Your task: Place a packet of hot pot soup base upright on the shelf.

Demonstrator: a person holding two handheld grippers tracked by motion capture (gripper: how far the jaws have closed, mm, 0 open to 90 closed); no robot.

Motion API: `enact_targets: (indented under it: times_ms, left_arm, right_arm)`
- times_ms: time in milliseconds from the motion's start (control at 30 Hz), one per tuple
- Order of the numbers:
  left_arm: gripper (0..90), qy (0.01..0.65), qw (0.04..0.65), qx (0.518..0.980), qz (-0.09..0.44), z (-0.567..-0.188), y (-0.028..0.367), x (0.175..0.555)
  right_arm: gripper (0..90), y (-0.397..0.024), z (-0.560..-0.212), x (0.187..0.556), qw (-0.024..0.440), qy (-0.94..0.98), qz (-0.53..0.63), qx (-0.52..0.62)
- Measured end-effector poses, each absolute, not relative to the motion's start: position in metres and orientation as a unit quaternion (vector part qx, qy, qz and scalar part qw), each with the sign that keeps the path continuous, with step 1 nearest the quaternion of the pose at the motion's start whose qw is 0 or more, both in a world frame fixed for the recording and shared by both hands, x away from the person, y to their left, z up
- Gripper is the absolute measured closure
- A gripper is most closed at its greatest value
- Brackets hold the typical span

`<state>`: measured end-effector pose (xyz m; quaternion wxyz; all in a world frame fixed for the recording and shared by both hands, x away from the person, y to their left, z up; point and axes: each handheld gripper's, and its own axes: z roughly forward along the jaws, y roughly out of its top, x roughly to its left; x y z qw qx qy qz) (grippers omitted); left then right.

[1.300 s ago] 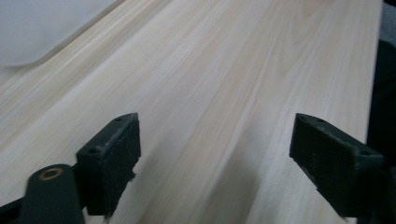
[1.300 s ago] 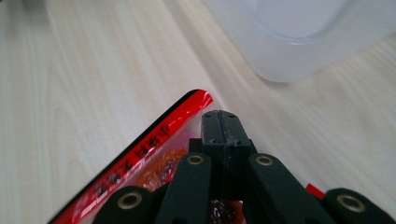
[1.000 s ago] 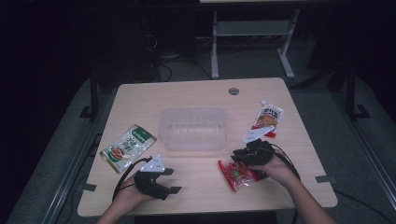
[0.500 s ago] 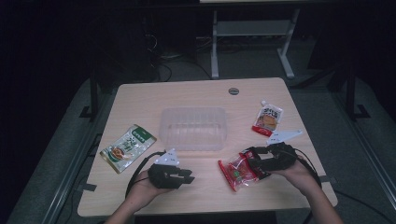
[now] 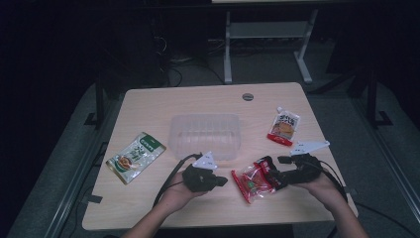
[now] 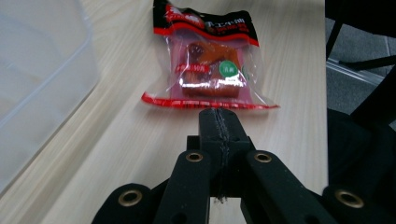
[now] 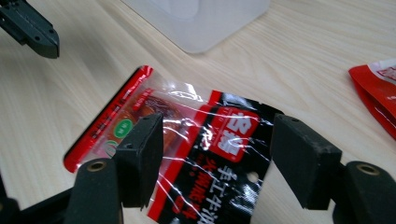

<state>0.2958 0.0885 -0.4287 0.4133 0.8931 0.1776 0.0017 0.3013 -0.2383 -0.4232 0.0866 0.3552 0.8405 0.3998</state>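
Observation:
A red and black snack packet (image 5: 253, 179) lies flat on the table's near middle, also seen as the packet (image 6: 208, 58) ahead of my left jaws and the packet (image 7: 187, 144) under my right ones. My left gripper (image 5: 220, 181) is shut with nothing in it, its tip just short of the packet's near edge (image 6: 219, 122). My right gripper (image 5: 270, 171) stands open (image 7: 217, 158), jaws on either side of the packet's black end, just above it. A clear plastic tub (image 5: 204, 135) sits beyond.
A green packet (image 5: 135, 156) lies at the table's left. A red and white spouted pouch (image 5: 284, 127) lies at the right, its red edge (image 7: 373, 98) near my right gripper. A round cable hole (image 5: 247, 96) is at the far edge. The wooden table (image 5: 148, 198) is bare near the front left.
My left gripper has moved right toward the red packet. My right gripper has drawn back rightward, so the pouch behind it shows, and now straddles the packet's black end.

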Motion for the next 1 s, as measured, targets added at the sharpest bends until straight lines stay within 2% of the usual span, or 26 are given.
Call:
enact_targets:
  times_ms: [333,767,1000]
  left_arm:
    - [89.6,0.168,0.421,0.891,-0.002,-0.439,0.056,0.303]
    - [89.6,0.161,0.401,0.902,-0.004,-0.453,0.044,0.305]
    - [89.6,0.159,0.381,0.911,0.001,-0.461,0.042,0.302]
  right_arm:
    - [31.9,-0.240,-0.425,0.303,0.092,0.839,0.399,0.358]
    - [31.7,-0.244,-0.425,0.305,0.095,0.836,0.399,0.365]
    - [27.1,-0.251,-0.418,0.304,0.096,0.826,0.410,0.375]
